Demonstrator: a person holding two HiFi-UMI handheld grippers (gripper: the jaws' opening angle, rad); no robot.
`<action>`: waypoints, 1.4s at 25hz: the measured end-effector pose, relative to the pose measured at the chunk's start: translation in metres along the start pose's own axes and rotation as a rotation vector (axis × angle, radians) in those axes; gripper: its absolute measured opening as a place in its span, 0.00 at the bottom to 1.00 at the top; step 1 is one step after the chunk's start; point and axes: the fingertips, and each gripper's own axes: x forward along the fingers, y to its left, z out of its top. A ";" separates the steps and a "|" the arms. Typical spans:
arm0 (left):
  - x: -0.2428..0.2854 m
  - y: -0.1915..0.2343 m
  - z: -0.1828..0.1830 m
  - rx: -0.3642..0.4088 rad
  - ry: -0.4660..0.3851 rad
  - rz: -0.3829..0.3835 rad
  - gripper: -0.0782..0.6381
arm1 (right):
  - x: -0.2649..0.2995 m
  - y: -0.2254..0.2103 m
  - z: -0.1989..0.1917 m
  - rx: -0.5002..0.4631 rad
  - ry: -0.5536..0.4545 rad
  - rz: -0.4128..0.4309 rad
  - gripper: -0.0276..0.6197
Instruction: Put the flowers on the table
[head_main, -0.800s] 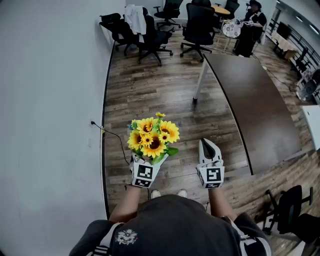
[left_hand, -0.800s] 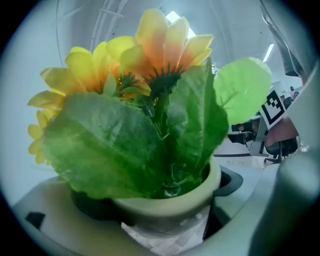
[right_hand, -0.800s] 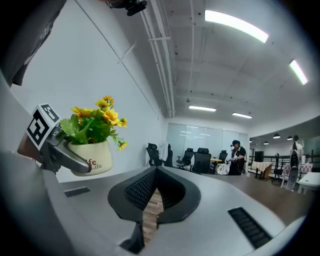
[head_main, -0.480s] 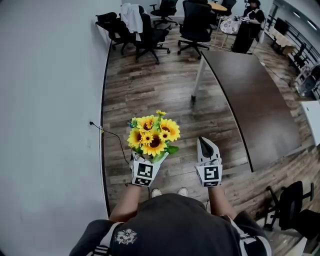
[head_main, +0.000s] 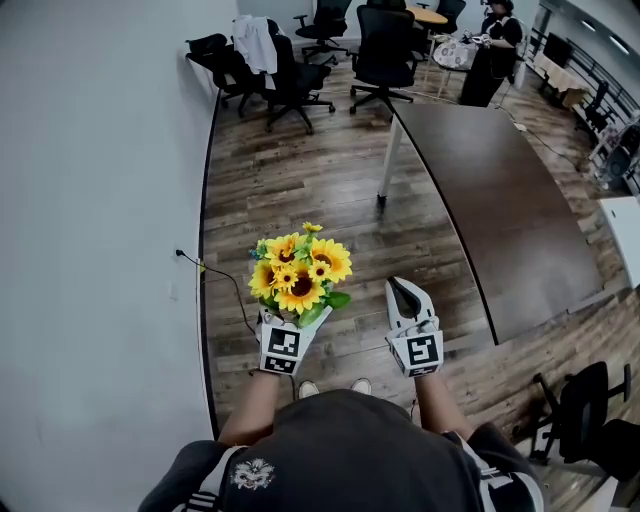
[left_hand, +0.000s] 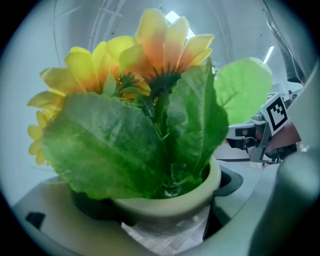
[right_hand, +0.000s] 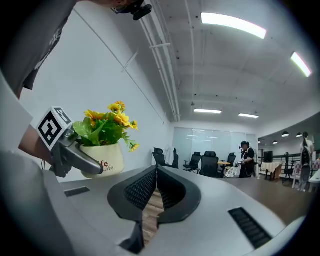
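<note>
A cream pot of yellow sunflowers (head_main: 297, 278) is carried upright over the wooden floor, with my left gripper (head_main: 290, 322) shut on the pot below the leaves. In the left gripper view the pot's rim (left_hand: 172, 200) fills the space between the jaws, and the leaves and flowers (left_hand: 150, 65) block most of the view ahead. In the right gripper view the pot (right_hand: 103, 161) hangs to the left. My right gripper (head_main: 402, 290) is held beside it, shut and empty, jaw tips (right_hand: 156, 171) meeting. The long dark table (head_main: 500, 200) stands ahead to the right.
A white wall (head_main: 100, 200) runs along the left, with a cable (head_main: 215, 268) trailing from its base. Black office chairs (head_main: 385, 55) cluster at the far end, where a person (head_main: 495, 40) stands. Another chair (head_main: 585, 420) is at the lower right.
The view has shifted forward slightly, so the table and chairs sit a little differently in the frame. Both grippers have kept their hold and spacing.
</note>
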 end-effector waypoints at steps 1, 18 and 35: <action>0.002 -0.007 0.003 0.001 -0.003 -0.002 0.88 | -0.004 -0.005 -0.002 0.018 -0.004 0.014 0.08; 0.049 -0.057 0.030 0.008 -0.008 -0.002 0.88 | -0.014 -0.061 -0.005 0.053 -0.036 0.038 0.08; 0.144 0.019 0.031 0.033 -0.044 -0.058 0.88 | 0.096 -0.088 -0.008 0.009 -0.006 -0.005 0.08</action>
